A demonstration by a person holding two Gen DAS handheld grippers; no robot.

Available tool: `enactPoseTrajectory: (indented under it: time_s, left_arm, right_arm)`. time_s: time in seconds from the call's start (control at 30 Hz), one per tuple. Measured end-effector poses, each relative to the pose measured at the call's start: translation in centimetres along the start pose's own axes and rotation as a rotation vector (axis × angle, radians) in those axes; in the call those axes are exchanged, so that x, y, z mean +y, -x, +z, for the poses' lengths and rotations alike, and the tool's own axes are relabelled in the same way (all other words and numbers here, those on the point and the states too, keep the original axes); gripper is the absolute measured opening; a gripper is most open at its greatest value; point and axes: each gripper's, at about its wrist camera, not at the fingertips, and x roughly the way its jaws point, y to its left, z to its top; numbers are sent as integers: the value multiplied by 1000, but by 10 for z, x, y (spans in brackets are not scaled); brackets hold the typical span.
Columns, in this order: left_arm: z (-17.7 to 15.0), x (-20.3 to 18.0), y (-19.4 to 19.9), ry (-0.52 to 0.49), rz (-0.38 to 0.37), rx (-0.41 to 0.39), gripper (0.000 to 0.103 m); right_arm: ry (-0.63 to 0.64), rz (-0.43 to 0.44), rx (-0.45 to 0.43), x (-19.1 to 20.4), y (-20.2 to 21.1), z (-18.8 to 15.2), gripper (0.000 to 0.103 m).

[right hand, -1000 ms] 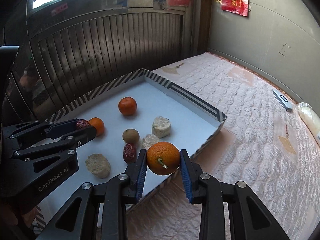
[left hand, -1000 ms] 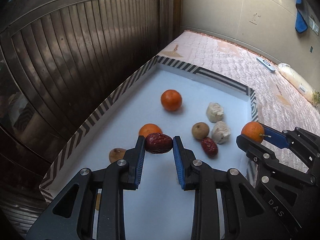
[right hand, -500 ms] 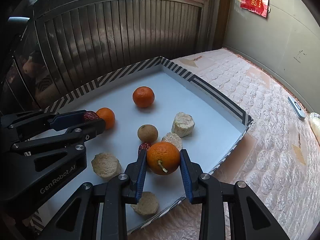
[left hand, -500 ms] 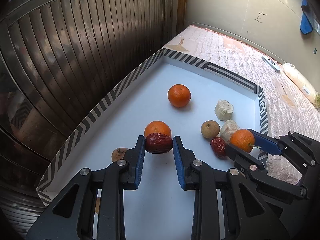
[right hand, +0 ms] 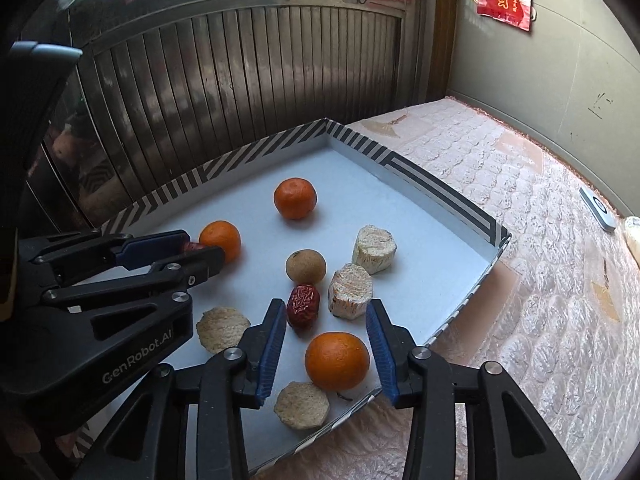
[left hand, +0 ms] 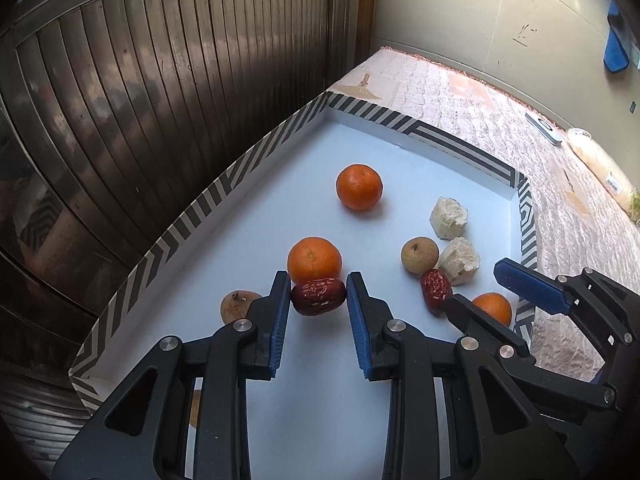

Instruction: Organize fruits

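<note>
On the white tray [right hand: 400,208], the orange [right hand: 337,361] sits freed between the right gripper's [right hand: 326,354] just-opened jaws, while the left gripper [left hand: 318,306] clamps a date [left hand: 318,297] crosswise, just before another orange [left hand: 314,260].

I saw a bed [right hand: 520,240] with a pink quilted cover carrying everything. Directly on it sat a shallow white tray [right hand: 440,196] with black-and-white striped walls, pushed against the ribbed dark panel at the bed's left edge. Well apart, near the far wall, lay a small grey remote-like device [right hand: 599,208] and, just beside it, a clear plastic bag [left hand: 596,160].
</note>
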Motion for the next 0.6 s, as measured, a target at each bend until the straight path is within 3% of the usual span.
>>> enactPoseTrajectory:
  time_s: [0.1,0.17,0.2,0.6]
  left_arm:
    - [-2,1,4,7,13,-18,35]
    - [-4,2,9,20,13,-35,56]
    - [-5,3,13,27,15,-48,59]
    - [-15,3,46,40,67,-147,59]
  right_arm:
    - [-10,-3,-15,0,6,-2,42]
    - [-21,-8,-27,0,11,-4,42]
    - [-26,-7,-34,0,13,-4,42]
    - [-96,-64,-120,-2,48,-17,46]
